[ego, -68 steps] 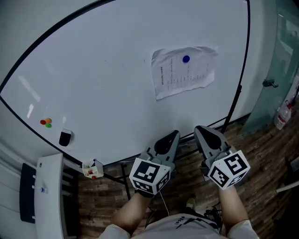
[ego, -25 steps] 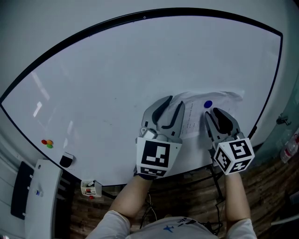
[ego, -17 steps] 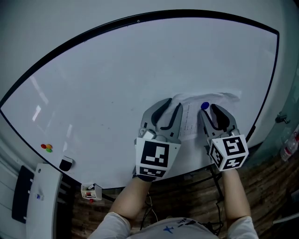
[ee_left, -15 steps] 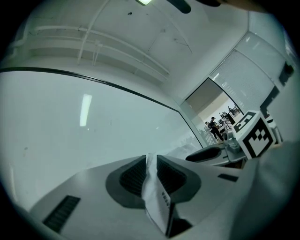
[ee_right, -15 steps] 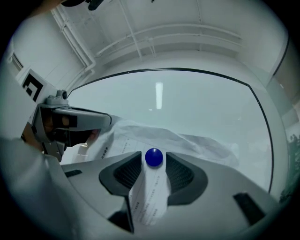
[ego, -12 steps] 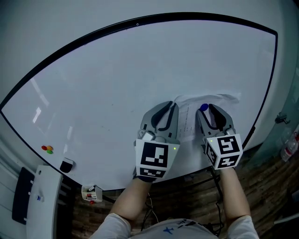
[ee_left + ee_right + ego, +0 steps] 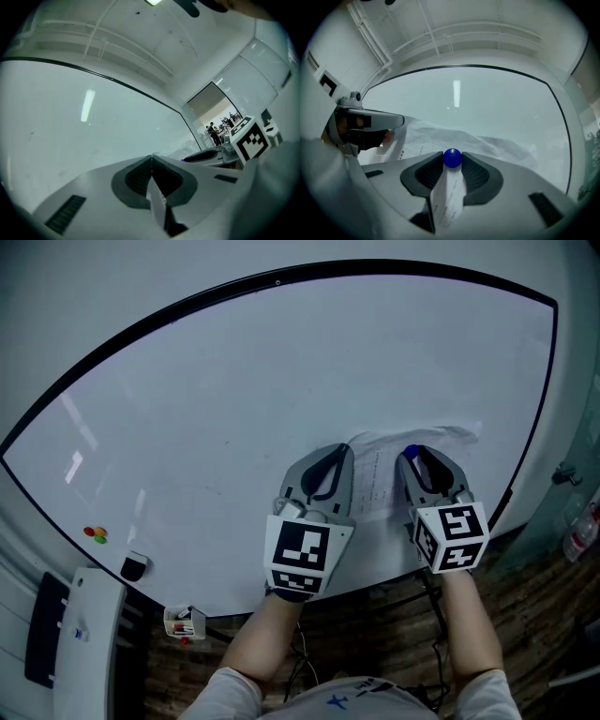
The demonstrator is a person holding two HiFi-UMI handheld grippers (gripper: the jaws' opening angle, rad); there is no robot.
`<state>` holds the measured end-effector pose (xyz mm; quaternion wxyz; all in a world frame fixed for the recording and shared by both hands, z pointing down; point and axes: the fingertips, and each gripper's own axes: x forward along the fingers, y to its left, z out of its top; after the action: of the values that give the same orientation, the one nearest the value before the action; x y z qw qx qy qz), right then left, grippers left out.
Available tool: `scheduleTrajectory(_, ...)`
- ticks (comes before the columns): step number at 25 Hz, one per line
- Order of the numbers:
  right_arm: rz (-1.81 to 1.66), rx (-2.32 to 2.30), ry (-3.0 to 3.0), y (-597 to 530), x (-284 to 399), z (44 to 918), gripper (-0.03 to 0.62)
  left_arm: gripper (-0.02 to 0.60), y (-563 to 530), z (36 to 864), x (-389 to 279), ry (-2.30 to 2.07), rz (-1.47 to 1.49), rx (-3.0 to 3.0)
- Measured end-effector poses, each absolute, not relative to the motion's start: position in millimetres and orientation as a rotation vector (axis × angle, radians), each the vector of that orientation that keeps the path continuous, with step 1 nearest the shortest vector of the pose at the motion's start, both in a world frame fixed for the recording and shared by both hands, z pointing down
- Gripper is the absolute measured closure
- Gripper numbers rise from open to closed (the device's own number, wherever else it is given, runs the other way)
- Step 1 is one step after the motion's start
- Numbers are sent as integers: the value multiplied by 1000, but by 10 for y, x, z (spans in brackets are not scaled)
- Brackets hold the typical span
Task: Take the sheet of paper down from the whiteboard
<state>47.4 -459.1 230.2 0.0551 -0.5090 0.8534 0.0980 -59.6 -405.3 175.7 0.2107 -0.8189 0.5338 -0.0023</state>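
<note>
A crumpled printed sheet of paper hangs on the whiteboard, pinned by a round blue magnet. My left gripper is shut on the sheet's left edge; in the left gripper view a sliver of paper shows between its closed jaws. My right gripper is at the magnet. In the right gripper view the blue magnet sits between the fingertips of the closing right gripper, both pads touching it, with the paper behind and under it.
Small red, orange and green magnets and a black eraser sit at the board's lower left. A box of markers and a white unit stand below. A glass partition and a bottle are at the right, over wooden floor.
Both grippers rose from below the board to the sheet. The left jaws shut on the paper's edge. The right gripper shifted left and up until its jaws came round the blue magnet.
</note>
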Motion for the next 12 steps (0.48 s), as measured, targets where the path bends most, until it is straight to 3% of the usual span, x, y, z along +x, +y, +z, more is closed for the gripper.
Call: scheduleTrajectory(12,164,-1476,2618,-4036,728,2658,464,568,-3701,2391,-396,1442,-67,-2439)
